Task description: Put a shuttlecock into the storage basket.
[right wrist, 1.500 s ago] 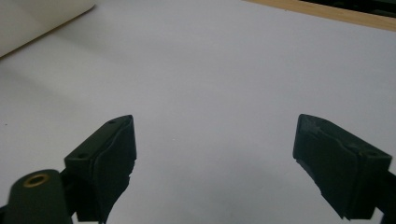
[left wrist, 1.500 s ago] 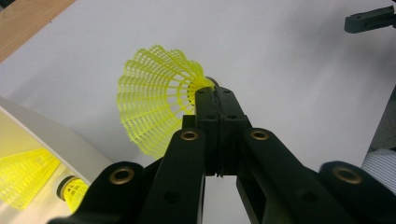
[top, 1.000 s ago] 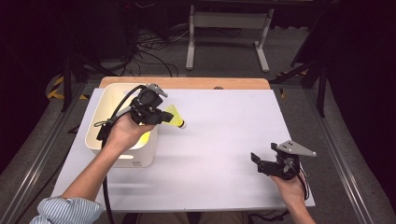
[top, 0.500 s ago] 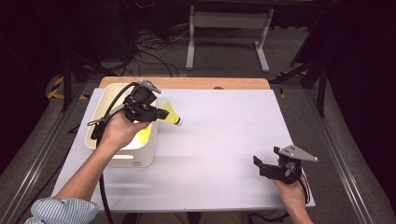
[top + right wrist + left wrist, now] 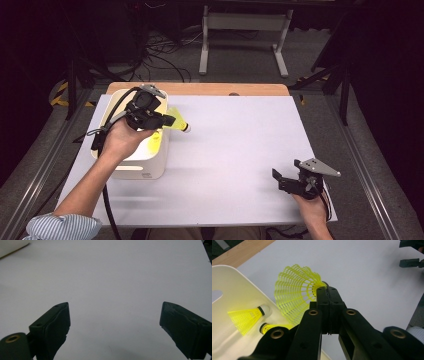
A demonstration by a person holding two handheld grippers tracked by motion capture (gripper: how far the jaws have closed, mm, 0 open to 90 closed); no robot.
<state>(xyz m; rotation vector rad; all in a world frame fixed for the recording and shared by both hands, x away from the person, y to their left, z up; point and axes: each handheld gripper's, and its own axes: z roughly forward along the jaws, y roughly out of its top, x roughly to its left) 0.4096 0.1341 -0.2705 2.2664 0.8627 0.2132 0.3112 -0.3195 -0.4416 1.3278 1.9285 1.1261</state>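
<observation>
Shuttlecock (image 5: 295, 296) pinched by left gripper (image 5: 327, 293) — over white bin (image 5: 134, 165)

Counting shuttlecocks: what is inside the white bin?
The white bin holds two yellow shuttlecocks in the left gripper view; the left claw covers the rest.

White worktop (image 5: 235, 150) with a wooden edge strip (image 5: 200, 89) along its far side, grey floor beyond carrying tangled black cables (image 5: 160, 52) and a pale metal stand (image 5: 243, 37), dark surroundings on both sides.
</observation>
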